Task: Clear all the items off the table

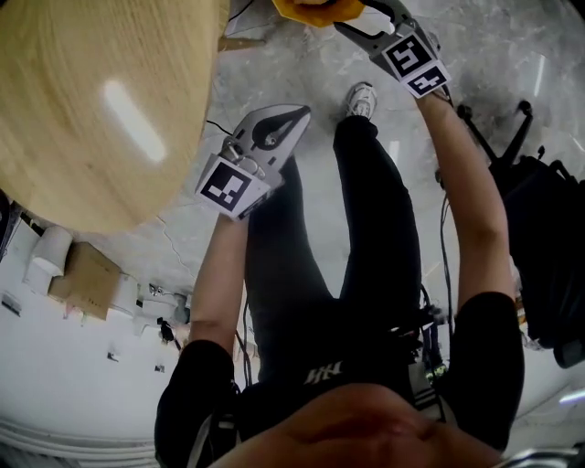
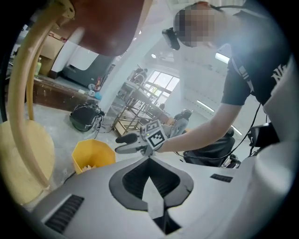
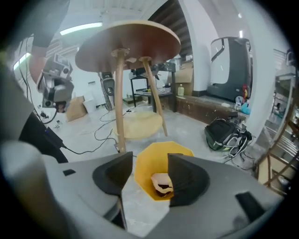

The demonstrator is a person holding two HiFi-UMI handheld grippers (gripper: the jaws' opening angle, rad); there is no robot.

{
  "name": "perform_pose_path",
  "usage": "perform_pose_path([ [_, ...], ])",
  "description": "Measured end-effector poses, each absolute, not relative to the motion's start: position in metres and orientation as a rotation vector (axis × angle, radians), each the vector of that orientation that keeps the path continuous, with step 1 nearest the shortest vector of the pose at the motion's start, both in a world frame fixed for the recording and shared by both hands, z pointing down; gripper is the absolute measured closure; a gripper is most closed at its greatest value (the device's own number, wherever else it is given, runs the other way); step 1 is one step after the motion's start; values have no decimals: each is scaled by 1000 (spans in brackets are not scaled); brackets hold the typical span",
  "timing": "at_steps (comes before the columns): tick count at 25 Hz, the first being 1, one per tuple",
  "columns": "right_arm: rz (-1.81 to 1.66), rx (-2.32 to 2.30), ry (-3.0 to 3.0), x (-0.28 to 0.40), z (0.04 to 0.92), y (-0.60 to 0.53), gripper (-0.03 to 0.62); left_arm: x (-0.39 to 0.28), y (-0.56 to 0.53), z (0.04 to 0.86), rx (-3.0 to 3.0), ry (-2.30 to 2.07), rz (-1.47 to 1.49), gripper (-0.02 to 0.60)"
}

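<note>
The round wooden table [image 1: 91,110] fills the upper left of the head view, and no item shows on its top. Seen from below in the right gripper view, the table [image 3: 131,42] stands behind a yellow bin [image 3: 156,161]. My right gripper [image 3: 150,161] hangs open over the bin with nothing between its jaws. Crumpled rubbish [image 3: 161,183] lies inside. In the head view the right gripper [image 1: 366,20] sits at the bin [image 1: 315,9] on the top edge. My left gripper [image 1: 297,114] is shut and empty beside the table's rim, its jaws [image 2: 149,161] pointing toward the bin [image 2: 93,156].
A black backpack [image 3: 224,133] lies on the grey floor right of the bin. Cables run across the floor by the table legs [image 3: 119,102]. A black bag or chair [image 1: 548,256] stands at my right, cardboard boxes [image 1: 87,279] at my left. A metal rack [image 2: 135,102] stands farther off.
</note>
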State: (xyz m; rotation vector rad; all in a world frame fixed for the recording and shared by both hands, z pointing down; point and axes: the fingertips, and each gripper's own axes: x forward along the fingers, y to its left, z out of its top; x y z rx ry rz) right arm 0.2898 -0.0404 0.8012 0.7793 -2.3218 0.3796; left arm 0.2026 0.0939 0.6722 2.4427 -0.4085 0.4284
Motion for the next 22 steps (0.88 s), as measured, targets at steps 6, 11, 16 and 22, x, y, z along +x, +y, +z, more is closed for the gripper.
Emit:
perform_pose_path([
  [6, 313, 879, -2399, 263, 603, 2, 588, 173, 144, 540, 2433, -262, 308, 571],
  [11, 64, 967, -2449, 212, 412, 27, 589, 122, 163, 414, 2605, -273, 313, 571],
  [16, -24, 841, -2701, 156, 257, 97, 591, 65, 171, 293, 2754, -357, 266, 571],
  [22, -102, 634, -2856, 92, 161, 170, 591, -8, 169, 194, 2807, -572, 150, 571],
])
